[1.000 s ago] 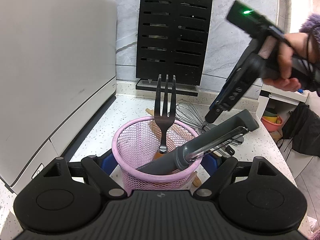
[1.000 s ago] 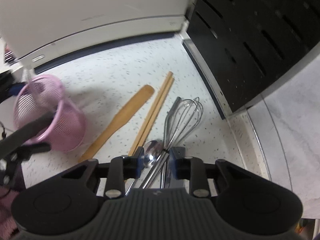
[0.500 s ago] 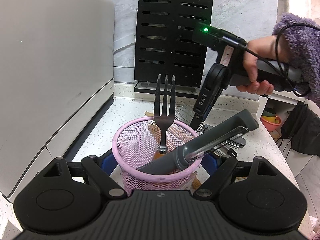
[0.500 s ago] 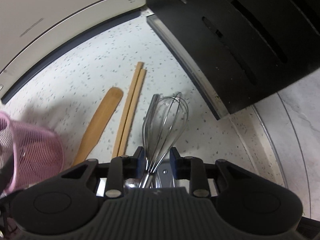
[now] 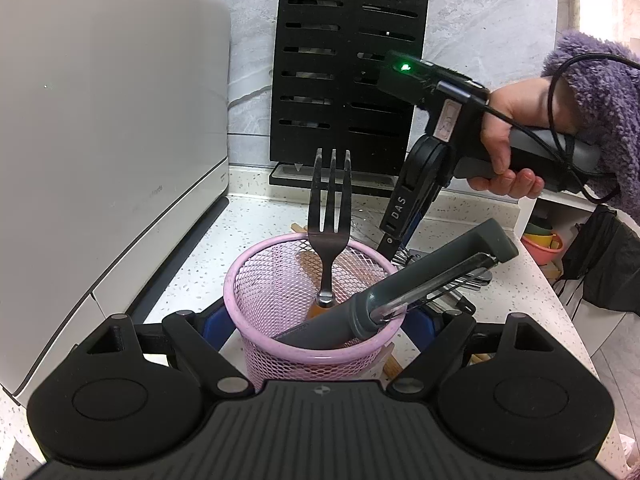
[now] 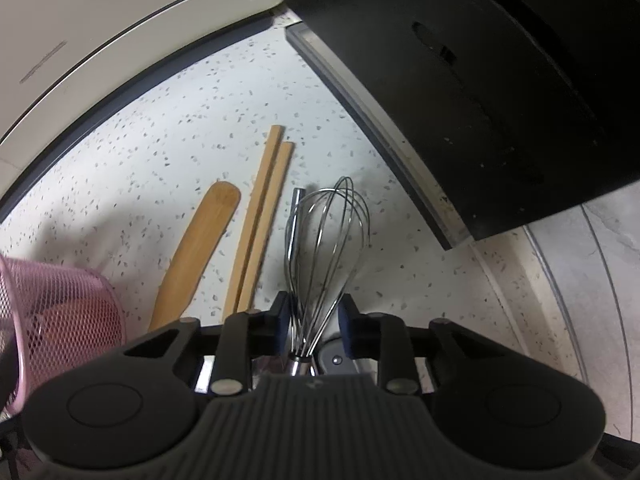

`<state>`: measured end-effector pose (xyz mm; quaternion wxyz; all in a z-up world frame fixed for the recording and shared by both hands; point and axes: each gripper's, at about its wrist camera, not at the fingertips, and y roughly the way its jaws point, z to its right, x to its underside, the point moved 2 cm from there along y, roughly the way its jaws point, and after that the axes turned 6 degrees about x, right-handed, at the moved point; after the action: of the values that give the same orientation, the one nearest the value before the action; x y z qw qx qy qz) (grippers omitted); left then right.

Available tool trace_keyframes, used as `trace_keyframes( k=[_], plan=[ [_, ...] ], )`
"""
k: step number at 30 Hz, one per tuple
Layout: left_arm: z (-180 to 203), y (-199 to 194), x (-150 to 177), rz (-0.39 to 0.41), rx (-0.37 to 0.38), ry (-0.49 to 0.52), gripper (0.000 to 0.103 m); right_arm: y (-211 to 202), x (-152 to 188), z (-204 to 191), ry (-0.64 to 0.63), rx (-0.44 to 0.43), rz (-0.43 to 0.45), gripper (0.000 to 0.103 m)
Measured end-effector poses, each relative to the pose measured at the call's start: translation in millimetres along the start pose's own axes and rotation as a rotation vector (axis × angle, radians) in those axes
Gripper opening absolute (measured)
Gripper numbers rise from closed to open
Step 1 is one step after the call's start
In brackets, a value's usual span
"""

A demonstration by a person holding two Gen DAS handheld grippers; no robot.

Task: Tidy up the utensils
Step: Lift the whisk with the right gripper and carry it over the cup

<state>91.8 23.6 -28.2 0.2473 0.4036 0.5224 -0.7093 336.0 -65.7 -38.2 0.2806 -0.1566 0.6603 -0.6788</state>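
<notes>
Appliance (image 5: 100, 160): white, at far left on the speckled counter (image 6: 180, 152); unchanged.
Left gripper (image 5: 316, 320): level with the pink mesh cup (image 5: 312, 344), 1 blue pad seen on each side of it; the cup appears clamped, and no shift is seen against the earlier views.
Cup contents: 1 fork (image 5: 330, 216) stood tines-up; 1 grey peeler (image 5: 420, 284) leaned over the right rim.
Change noted: the right gripper (image 6: 314, 320) has been brought from up at the right, down and in, to the loose pile behind the cup. In its own view the wires of the whisk (image 6: 328, 240) now fill the gap that a spoon bowl and handles occupied 1 second ago.
Right claw: narrow, closed a little further in the last moment; whisk wires lie between the pads, but pad contact cannot be confirmed.
Meaning: the whisk is judged to be the next item for the cup; the grasp is not yet sure.
Still loose: 1 wooden spatula (image 6: 196, 252), 2 chopsticks (image 6: 260, 220), 1 steel handle beside the whisk.
Right hand (image 5: 508, 140): wrapped round the grip, purple fleece sleeve (image 5: 600, 112) at the wrist, fingers aimed down at the counter.
</notes>
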Motion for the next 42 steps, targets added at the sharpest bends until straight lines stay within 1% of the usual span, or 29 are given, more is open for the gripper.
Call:
trace_keyframes(
  k=[11,18,21,25,31,35,38,40,42],
  plan=[
    [1.0,-6.1,1.7,-0.004,0.002,-0.013,0.098,-36.0,19.0,-9.7,-0.052,0.007,0.085,0.022],
    [6.9,-14.2,7.9,-0.001,0.01,-0.02,0.098,-72.9,48.0,-19.9,-0.083,0.008,0.189,0.022],
    [10.3,-17.2,10.4,0.001,0.009,-0.022,0.098,-89.0,61.7,-25.3,-0.109,0.021,0.247,0.022],
    [14.2,-19.0,12.3,0.002,0.01,-0.022,0.098,-110.7,80.6,-31.3,-0.12,0.015,0.33,0.022],
    [21.6,-22.0,15.8,0.003,0.009,-0.018,0.098,-158.9,106.7,-39.2,-0.113,-0.015,0.491,0.022],
    [24.4,-22.2,17.0,0.004,0.009,-0.015,0.098,-190.4,117.4,-45.1,-0.102,-0.068,0.605,0.022],
    [25.6,-21.4,16.7,0.005,0.003,-0.017,0.098,-207.1,121.6,-51.9,-0.099,-0.136,0.69,0.022],
    [25.9,-22.0,17.1,0.004,0.001,-0.018,0.098,-210.9,122.0,-59.5,-0.108,-0.179,0.736,0.022],
    [25.5,-22.1,17.2,0.003,0.001,-0.016,0.098,-209.5,122.7,-68.8,-0.13,-0.192,0.771,0.022]
  ],
)
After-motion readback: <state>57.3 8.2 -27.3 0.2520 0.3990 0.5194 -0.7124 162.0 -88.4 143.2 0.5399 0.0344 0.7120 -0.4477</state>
